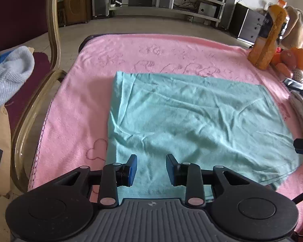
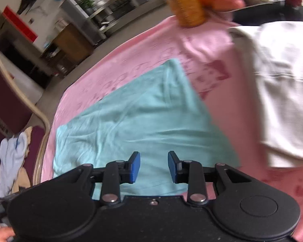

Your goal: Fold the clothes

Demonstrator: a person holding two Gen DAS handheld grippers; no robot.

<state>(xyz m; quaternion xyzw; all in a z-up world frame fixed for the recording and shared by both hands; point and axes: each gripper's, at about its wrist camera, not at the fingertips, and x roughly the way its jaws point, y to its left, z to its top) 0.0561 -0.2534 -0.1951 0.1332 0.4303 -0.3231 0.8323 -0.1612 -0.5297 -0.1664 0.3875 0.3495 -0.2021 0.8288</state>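
Left tool [image 1: 151, 168] hangs over the near hem of the teal shirt [image 1: 192, 117], pads apart, gripping nothing. Right tool [image 2: 154, 166] likewise parted and empty, above the same shirt's near edge; that view is blurred. Shirt lies as a flat rectangle on the pink towel [image 1: 74, 104] covering the counter, creased all over. I judge it thin, light, limp; it will sag and slide on the terry. Best hold: pinch the two near corners, through every layer.
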